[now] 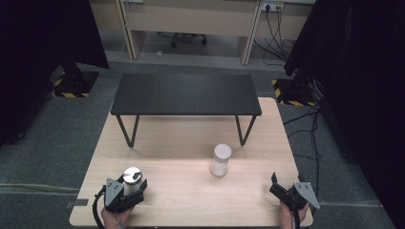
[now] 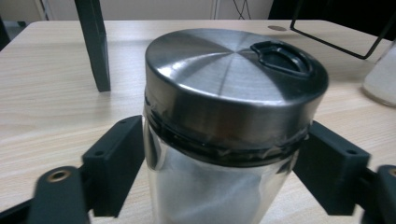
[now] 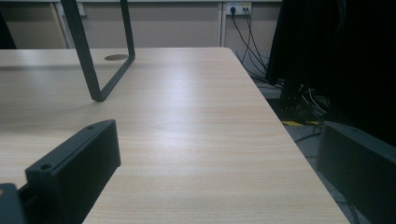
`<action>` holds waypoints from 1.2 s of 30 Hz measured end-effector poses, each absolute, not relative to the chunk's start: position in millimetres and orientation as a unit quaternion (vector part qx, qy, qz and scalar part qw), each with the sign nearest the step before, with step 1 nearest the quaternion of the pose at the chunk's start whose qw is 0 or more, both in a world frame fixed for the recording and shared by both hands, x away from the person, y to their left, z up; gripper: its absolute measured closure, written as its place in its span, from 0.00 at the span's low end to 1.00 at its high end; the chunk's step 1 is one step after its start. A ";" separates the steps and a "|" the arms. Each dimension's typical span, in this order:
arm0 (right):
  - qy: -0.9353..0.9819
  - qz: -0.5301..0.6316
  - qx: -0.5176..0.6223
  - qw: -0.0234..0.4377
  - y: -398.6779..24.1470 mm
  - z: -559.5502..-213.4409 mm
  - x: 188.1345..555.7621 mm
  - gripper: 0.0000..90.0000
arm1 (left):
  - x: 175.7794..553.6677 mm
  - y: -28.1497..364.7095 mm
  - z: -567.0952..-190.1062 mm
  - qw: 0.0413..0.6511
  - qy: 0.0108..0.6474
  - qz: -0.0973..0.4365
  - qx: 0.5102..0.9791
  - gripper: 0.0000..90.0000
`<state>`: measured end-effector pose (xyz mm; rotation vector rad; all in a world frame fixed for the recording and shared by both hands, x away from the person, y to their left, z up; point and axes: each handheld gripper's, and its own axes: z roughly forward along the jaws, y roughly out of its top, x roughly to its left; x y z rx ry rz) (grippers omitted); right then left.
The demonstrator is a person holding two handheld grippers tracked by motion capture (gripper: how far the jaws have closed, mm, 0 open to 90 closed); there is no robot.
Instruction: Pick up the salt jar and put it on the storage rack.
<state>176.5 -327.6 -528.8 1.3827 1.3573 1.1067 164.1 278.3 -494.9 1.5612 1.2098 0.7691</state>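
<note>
The clear glass jar with a brushed steel lid (image 2: 233, 93) stands upright between the jaws of the left tongs (image 1: 125, 191), its long axis vertical, lid up, the lid's black flip tab on the far side from them. The jaws pinch its sides, so the grasp looks made; lifting or placing seems left. Ahead and to the right of these tongs stands a white frosted cylinder (image 1: 220, 160). The right tongs (image 1: 282, 190) are spread and empty above the pale wooden table (image 3: 196, 140), a black metal bench (image 1: 186, 93) beyond.

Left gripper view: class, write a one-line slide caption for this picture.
Left gripper jaws flank a clear jar with a steel lid on a wooden table.
</note>
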 end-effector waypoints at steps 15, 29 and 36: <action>0.546 0.447 0.556 0.440 -328.0 -529.2 176.1 0.00 | 161.2 271.3 -493.2 0.477 0.496 0.332 0.645 0.34; 0.544 0.450 0.555 0.439 -329.1 -529.7 175.6 0.00 | 166.7 263.0 -476.4 0.461 0.525 0.323 0.639 0.34; 0.544 0.453 0.553 0.439 -330.1 -530.5 175.2 0.00 | 170.5 261.4 -460.9 0.465 0.516 0.331 0.639 0.34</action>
